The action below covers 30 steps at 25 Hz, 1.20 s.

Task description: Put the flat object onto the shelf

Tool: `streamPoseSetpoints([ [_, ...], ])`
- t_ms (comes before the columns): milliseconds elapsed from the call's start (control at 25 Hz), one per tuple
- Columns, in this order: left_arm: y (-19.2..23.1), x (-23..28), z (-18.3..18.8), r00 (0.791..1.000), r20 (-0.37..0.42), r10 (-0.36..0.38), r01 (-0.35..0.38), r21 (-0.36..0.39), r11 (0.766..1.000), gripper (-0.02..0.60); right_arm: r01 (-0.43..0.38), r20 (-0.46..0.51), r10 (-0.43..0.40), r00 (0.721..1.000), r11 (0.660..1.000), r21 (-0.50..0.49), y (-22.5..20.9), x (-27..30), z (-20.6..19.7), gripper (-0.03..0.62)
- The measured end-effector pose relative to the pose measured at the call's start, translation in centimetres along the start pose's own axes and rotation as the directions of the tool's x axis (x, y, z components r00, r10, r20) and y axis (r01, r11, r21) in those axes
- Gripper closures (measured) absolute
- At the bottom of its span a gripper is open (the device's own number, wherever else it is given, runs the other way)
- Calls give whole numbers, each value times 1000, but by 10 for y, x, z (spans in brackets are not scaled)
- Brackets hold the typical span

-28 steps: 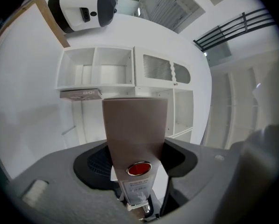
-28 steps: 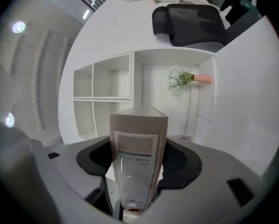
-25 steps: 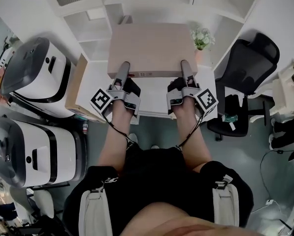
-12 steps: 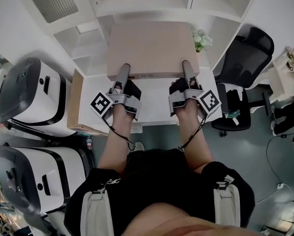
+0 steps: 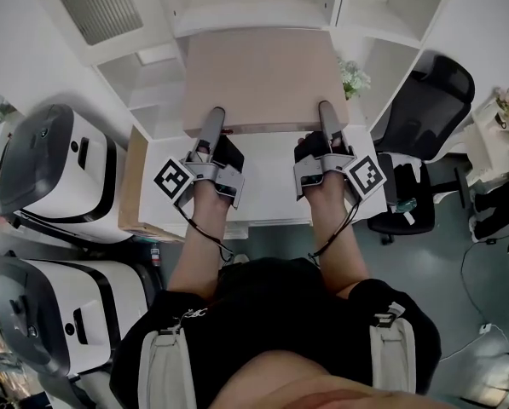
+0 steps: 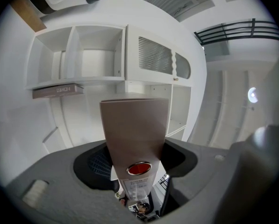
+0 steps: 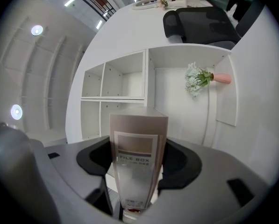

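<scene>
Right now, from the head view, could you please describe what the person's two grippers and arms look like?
The left gripper and the right gripper each have long grey jaws on a black body and carry a white cube with black square markers. A thin black cable runs from each along a bare forearm; no sleeves show. The person wears black clothing with pale straps.

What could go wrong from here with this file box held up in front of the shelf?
1. The left gripper and right gripper clamp the file box only at its near edge, so the far end may droop or slip.
2. The flowers stand close by its right edge; a swing to the right might knock them over.
</scene>
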<state>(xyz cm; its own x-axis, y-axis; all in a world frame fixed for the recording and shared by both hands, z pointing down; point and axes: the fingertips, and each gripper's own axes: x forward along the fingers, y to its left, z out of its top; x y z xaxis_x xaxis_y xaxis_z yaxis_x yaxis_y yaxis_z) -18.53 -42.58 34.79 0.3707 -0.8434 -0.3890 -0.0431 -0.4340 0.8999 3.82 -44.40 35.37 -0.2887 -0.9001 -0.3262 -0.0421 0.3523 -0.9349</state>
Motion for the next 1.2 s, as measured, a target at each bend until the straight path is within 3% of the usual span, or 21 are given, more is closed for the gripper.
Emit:
streamPoseSetpoints([
  [320,-21,9,13,999,-4,-54,54,46,997,293,-77,-14,77,997,997,-6,18,15,-3,313],
  [1000,-27,41,39,997,-3,-83,83,38,996,293,-98,-28,97,995,995,-27,34,56,-3,313],
  [1200,-22,60,51,999,15,-42,41,48,998,291,-57,-10,57,998,998,1,26,75,1,313],
])
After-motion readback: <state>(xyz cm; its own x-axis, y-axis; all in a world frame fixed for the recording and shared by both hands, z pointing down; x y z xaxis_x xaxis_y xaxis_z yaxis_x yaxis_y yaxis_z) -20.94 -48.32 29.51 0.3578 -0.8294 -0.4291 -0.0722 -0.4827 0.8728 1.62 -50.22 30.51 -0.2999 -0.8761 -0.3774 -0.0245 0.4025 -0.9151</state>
